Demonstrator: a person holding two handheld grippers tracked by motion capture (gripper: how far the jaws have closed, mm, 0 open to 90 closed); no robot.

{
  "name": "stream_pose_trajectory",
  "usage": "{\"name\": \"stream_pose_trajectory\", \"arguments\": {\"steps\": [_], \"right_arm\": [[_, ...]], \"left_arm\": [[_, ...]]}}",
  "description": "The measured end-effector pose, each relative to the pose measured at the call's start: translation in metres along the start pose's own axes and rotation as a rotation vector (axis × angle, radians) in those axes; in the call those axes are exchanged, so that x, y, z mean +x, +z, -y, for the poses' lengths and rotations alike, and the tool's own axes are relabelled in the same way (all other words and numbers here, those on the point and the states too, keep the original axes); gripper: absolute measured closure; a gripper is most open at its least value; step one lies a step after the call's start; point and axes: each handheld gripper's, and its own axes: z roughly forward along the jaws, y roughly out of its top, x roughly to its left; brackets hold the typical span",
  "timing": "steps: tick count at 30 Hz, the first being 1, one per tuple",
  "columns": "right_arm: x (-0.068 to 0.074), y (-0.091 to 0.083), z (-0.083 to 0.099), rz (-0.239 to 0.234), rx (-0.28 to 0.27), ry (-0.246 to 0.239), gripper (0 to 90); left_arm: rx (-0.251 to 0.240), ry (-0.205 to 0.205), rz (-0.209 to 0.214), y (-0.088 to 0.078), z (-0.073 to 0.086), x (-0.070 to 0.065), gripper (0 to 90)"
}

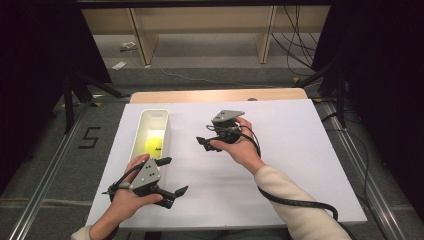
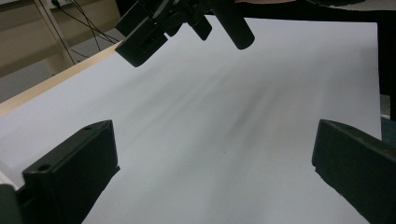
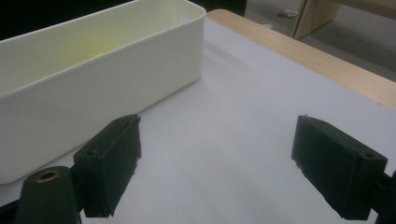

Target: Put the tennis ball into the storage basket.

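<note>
Bin: a white bin (image 1: 141, 131) stands at centre left of the high view, its long axis running from the lower part of the frame toward the top.
Ball: a yellow ball (image 1: 153, 146) lies inside the bin, in the half nearer the bottom of the frame; in the right gripper view only a yellow glow shows behind the bin wall (image 3: 107, 84).
Left gripper: the left gripper (image 1: 172, 177) sits at lower left of the high view, just below the bin's near end; its jaws stand wide apart with nothing between them, only white board (image 2: 224, 140) ahead.
Right gripper: the right gripper (image 1: 202, 143) is at frame centre, jaws released and empty, pointing leftward at the bin's long side.
Key relation: the ball lies left of the right gripper, across the bin wall, and up-left of the left gripper. The left hand (image 1: 125, 200) looks the nearer, but the wall blocks a level approach, so I judge either would have to come in from above.
Table edge: a wooden strip (image 1: 220, 95) runs along the board's far side.
</note>
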Motion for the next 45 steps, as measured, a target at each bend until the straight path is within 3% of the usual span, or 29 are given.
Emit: {"name": "stream_pose_trajectory", "arguments": {"steps": [26,45], "right_arm": [[-0.047,-0.064,0.048,0.141,-0.018,0.095,16.8],[-0.061,-0.102,0.073,0.196,-0.023,0.127,16.8]], "left_arm": [[0.000,0.000,-0.006,0.000,0.000,0.000,0.0],[-0.001,-0.002,-0.011,0.000,0.000,0.000,0.0]]}}
